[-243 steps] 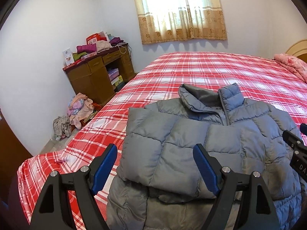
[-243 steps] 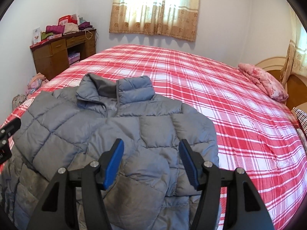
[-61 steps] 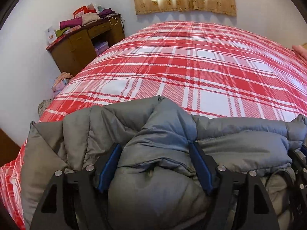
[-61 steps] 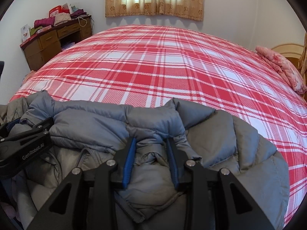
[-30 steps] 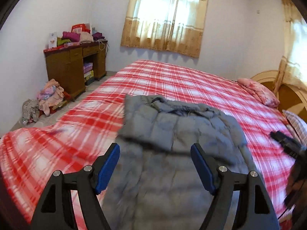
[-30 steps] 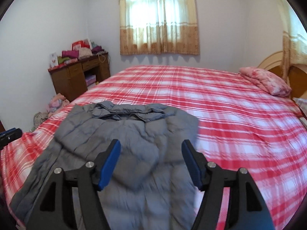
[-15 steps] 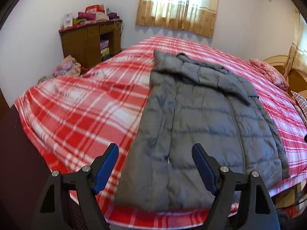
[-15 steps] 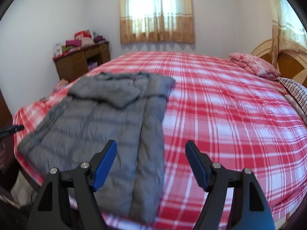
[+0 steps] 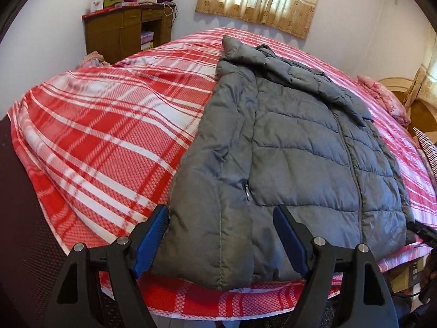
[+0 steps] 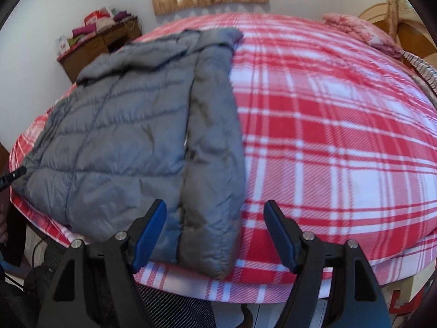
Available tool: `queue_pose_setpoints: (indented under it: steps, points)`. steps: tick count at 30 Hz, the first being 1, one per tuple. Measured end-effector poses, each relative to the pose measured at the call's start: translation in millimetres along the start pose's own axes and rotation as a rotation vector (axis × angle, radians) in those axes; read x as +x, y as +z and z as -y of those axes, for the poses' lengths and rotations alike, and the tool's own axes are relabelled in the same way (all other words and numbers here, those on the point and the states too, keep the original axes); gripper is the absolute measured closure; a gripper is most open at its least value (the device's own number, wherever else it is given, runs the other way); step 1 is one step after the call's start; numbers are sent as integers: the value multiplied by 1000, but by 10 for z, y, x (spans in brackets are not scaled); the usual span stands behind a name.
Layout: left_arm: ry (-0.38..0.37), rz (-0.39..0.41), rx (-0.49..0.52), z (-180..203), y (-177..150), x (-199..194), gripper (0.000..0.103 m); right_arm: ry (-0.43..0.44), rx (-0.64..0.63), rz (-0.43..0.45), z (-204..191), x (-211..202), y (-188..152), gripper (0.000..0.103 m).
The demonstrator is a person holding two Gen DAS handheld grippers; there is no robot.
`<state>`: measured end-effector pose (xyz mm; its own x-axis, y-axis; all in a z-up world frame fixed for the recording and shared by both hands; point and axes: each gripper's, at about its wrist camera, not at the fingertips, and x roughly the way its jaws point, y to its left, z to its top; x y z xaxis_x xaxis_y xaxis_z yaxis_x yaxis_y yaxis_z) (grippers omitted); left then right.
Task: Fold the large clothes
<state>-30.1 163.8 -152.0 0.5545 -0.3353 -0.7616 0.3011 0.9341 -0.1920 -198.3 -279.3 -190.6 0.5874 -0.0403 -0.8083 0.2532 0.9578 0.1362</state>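
Note:
A grey puffer jacket (image 9: 286,150) lies flat on the red plaid bed (image 9: 109,136), collar far, hem at the near edge. My left gripper (image 9: 220,239) hovers open over the hem's left corner; the blue pads (image 9: 153,235) stand on either side without pressing. In the right wrist view the jacket (image 10: 131,136) fills the left half. My right gripper (image 10: 214,235) is open above the hem's right corner, its right pad over bare bedspread (image 10: 327,136). Each gripper's tip shows at the other view's edge: right gripper (image 9: 422,231), left gripper (image 10: 12,176).
A wooden desk (image 9: 123,30) piled with folded clothes stands at the far left wall. A pink pillow (image 9: 382,95) and a wooden headboard (image 9: 420,109) are at the far right. The bed's near edge drops off just under both grippers.
Both grippers, shut on the bunched jacket two seconds ago, are now open. Over the last second they sank toward the hem at the bed's near edge.

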Motion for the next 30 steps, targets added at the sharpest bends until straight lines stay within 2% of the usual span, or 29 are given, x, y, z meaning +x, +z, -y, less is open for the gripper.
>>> queue_pose_setpoints:
  steps: [2,4,6,7,9,10,11,13,17,21,24,30]
  points:
    - [-10,8,15,20,-28,-5,29,25,10,-29,-4,68,-26,40]
    - [-23,4,23,25,-42,5,48,45,31,-48,10,125,-46,43]
    - [-30,-11,14,1,-57,44,58,50,43,-49,25,138,-47,43]
    - [-30,-12,10,-9,-68,53,61,57,44,-48,27,131,-46,46]
    - [-32,-2,11,-3,-89,36,68,83,26,-54,15,126,-43,67]
    - [-32,7,16,9,-98,21,71,85,12,-52,-1,110,-47,81]
    - [-32,15,20,20,-103,5,76,83,5,-45,-10,103,-39,85]
    - [-40,34,23,36,-108,-41,85,79,-1,-26,-44,76,-24,88]
    - [-102,98,8,63,-35,-266,90,87,-17,38,-99,-76,35,91]
    - [-147,207,57,208,110,-623,90,135,-21,149,-132,-414,180,92]
    - [-177,268,77,298,176,-836,90,139,-48,231,-232,-672,299,92]
    - [-305,423,96,342,258,-1406,90,137,-63,384,-225,-1265,487,92]
